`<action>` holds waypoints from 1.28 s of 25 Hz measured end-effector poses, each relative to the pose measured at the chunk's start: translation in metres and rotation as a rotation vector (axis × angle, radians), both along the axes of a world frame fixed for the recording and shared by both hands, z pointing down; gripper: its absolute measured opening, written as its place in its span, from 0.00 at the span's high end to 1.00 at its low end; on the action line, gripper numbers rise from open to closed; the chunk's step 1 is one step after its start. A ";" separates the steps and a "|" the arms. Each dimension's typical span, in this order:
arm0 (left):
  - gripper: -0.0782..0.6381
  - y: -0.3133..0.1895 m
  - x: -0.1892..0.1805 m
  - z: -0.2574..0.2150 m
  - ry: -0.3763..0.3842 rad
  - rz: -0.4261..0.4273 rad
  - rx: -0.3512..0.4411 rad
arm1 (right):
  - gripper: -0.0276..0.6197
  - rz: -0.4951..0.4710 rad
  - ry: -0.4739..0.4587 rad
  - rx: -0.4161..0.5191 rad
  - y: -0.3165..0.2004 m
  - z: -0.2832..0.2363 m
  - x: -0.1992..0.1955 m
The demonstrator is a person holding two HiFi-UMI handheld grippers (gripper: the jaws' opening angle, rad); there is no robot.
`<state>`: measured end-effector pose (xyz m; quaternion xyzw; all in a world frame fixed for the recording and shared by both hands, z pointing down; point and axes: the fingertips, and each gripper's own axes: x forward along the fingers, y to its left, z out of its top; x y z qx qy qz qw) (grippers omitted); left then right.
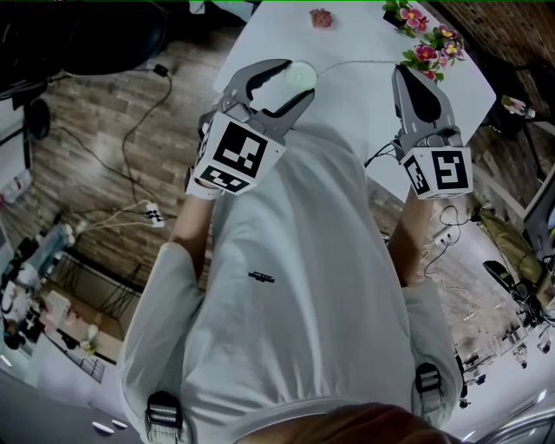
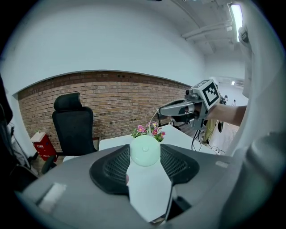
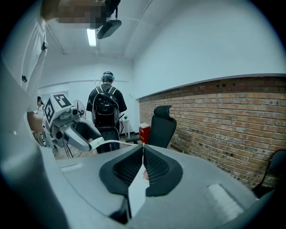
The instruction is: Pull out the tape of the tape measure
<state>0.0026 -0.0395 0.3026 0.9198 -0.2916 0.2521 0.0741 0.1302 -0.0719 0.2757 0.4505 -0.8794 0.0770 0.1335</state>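
- The left hand-held gripper (image 1: 293,80) has its jaws spread wide around the round, pale green tape measure (image 2: 145,150). Both pads press on its sides, so it is firmly held.
- In the head view the tape measure sits up off the white counter (image 1: 364,113), over the counter's left part.
- The right hand-held gripper (image 3: 143,152) has its jaws drawn together, pinching the end of the thin tape (image 1: 355,62).
- The tape runs in a shallow line from the tape measure across to the right hand-held gripper; the two grippers are well apart, side by side.
- Pink and yellow flowers (image 1: 425,52) lie along the far right edge of the counter, and a small pink thing (image 1: 321,17) rests near its far end.
- A black office chair (image 2: 73,127) stands before a brick wall (image 2: 116,103).
- In the right gripper view a person with a black backpack (image 3: 106,105) stands with their back turned.
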 end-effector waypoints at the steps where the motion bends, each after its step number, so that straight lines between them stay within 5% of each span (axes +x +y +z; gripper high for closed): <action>1: 0.56 -0.001 -0.001 0.001 0.005 -0.005 -0.005 | 0.95 -0.002 0.000 -0.002 0.000 0.000 -0.003; 16: 0.56 -0.018 0.000 0.035 0.014 -0.052 -0.081 | 0.95 -0.016 -0.033 -0.064 -0.005 0.033 -0.020; 32: 0.56 -0.023 0.004 0.100 -0.066 -0.030 -0.124 | 0.94 0.019 -0.047 -0.159 -0.008 0.103 -0.035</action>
